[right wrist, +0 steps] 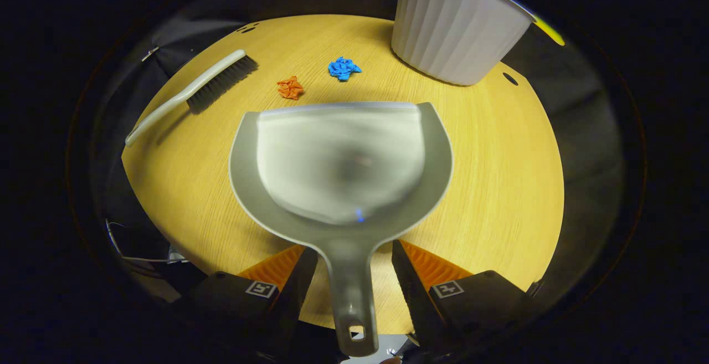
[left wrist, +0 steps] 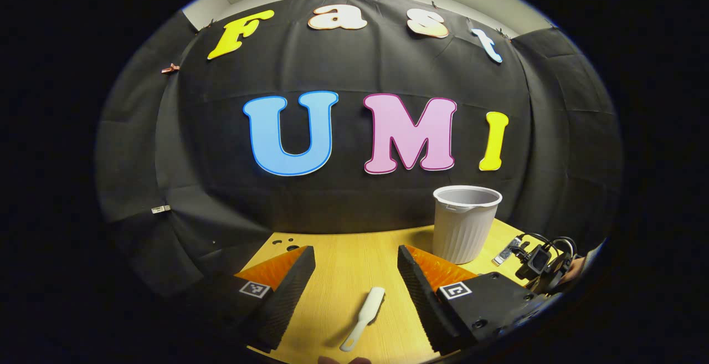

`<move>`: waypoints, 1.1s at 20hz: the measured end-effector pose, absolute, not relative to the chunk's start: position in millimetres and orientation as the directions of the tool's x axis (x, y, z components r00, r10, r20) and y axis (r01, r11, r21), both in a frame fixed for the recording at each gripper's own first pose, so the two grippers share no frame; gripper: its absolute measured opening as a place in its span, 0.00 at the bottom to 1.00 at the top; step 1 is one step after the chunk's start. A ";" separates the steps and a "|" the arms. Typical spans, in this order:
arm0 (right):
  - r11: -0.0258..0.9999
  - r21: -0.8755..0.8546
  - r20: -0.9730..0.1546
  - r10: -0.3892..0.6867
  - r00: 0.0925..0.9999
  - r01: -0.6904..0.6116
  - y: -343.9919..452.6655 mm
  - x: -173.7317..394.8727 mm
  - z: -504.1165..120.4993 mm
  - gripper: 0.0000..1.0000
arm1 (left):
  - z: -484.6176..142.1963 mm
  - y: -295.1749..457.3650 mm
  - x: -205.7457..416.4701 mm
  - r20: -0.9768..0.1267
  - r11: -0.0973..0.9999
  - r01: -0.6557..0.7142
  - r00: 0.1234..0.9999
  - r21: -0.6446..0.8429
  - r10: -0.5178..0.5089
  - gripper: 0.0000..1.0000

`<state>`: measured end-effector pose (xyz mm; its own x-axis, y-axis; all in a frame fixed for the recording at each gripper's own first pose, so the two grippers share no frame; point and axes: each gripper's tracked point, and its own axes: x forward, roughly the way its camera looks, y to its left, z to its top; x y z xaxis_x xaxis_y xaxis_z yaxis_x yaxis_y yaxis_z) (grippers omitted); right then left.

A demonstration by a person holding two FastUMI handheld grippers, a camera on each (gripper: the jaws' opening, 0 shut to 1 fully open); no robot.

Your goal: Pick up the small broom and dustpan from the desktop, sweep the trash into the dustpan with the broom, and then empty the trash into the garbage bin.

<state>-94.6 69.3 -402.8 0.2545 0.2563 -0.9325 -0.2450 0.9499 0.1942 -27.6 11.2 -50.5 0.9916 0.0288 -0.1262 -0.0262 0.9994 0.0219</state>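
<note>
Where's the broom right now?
In the right gripper view, the broom lies on the table's upper left, left of the orange scrap; in the left gripper view its handle lies between the open jaws.

I see a light wood table (left wrist: 343,264) w/ black cloth wall (left wrist: 354,198) behind it. At abt 4 o'clock in left gripper view, a black gadget w/ looped cables (left wrist: 540,261) sits at the table's edge, a small silver clip-like bit (left wrist: 505,253) just beside it. In right gripper view, small dark holes in the tabletop (right wrist: 509,79) at 2 o'clock, more (right wrist: 247,27) at 11.
</note>
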 end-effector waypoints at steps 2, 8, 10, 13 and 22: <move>0.949 0.205 -0.936 0.261 0.236 -0.239 73.2 -91.1 -407.3 0.80 | -53.3 10.8 -29.2 -0.135 0.999 -0.030 0.990 0.027 0.034 0.95; 0.949 0.242 -0.942 0.280 0.185 -0.203 79.0 -87.4 -408.3 0.68 | -59.7 12.0 -26.1 -0.156 0.998 -0.051 0.986 0.031 0.055 0.95; 0.947 0.243 -0.940 0.283 0.189 -0.211 79.2 -87.3 -409.8 0.43 | -65.6 12.0 -24.3 -0.172 0.998 -0.059 0.983 0.039 0.065 0.95; 0.942 0.245 -0.930 0.295 0.220 -0.228 79.8 -85.6 -409.2 0.41 | -75.5 10.5 -17.9 -0.204 0.997 -0.053 0.977 0.047 0.062 0.95; 0.904 0.262 -0.891 0.361 0.274 -0.339 71.9 -97.7 -390.1 0.36 | -150.7 6.7 -7.4 -0.407 0.998 0.031 0.913 0.059 -0.005 0.93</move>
<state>-97.7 71.9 -390.1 0.2744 0.3612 -0.8912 -0.3394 0.9035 0.2617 -7.4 6.7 -150.7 0.9135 -0.0046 -0.4069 0.0311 0.9978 0.0586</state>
